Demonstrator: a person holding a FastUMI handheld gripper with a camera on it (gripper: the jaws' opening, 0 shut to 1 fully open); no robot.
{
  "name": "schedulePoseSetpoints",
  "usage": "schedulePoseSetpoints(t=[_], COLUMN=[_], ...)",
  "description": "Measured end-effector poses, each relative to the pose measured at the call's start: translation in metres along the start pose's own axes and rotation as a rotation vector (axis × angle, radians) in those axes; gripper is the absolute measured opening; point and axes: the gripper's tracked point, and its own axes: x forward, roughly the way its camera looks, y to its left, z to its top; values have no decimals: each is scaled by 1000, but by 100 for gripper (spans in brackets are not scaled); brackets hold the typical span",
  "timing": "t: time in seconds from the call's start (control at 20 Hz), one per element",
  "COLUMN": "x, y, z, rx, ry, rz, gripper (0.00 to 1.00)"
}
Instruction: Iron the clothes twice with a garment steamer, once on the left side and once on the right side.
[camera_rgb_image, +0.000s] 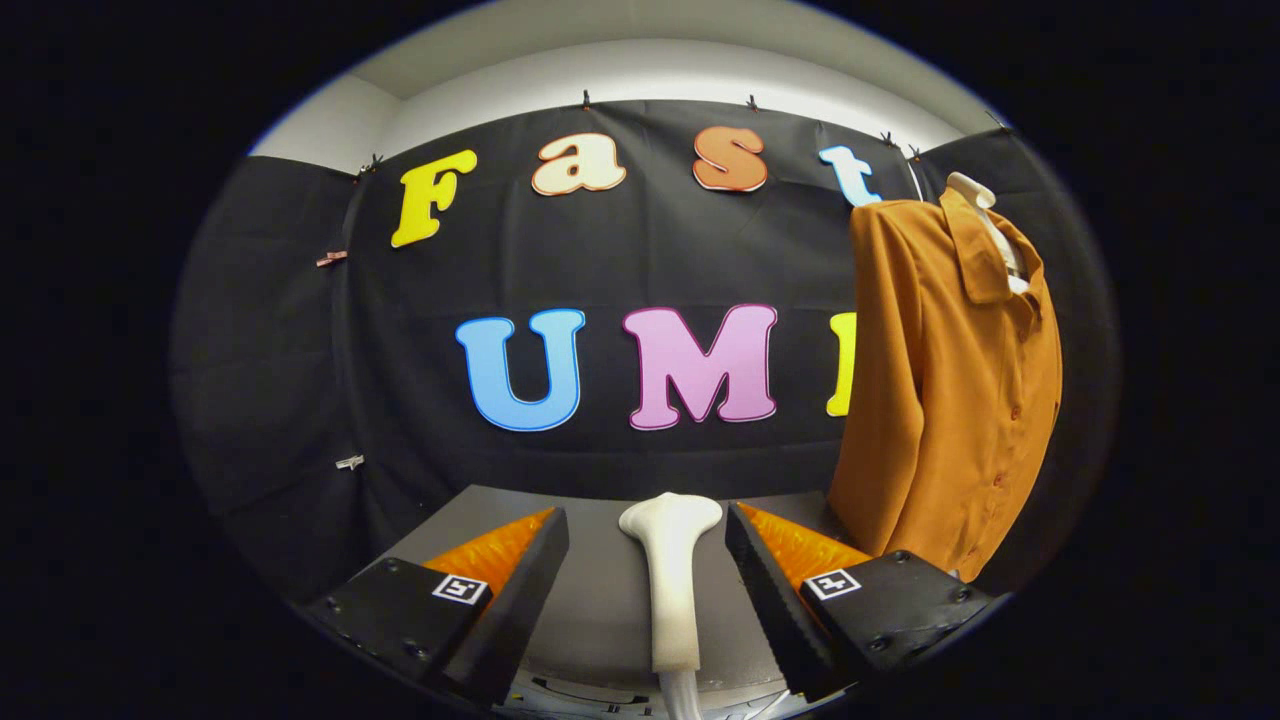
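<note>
White and lying on the grey tabletop (600, 600) between your spread, empty jaws, the garment steamer (670, 580) is not yet gripped, so close on its handle, then carry it right to the orange shirt (940, 400) hanging there.

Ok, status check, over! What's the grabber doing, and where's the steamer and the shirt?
Gripper open, fingers either side of white steamer, not pressing it. Orange shirt hanging beyond the right finger, untouched. Nothing between steamer and shirt.

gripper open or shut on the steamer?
Open. The gripper fingers stand apart, with gaps either side of the white steamer lying between them on the table; neither touches it.
</note>
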Motion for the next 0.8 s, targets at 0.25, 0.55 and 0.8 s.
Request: schedulePoseSetpoints(t=[0.25, 0.55, 0.8], x=[50, 76, 91], y=[-9, -19, -25], z=[-42, -85, -112], rx=[-9, -5, -10], ry=[157, 309, 415], rz=[-8, -27, -47], gripper=[99, 98, 99])
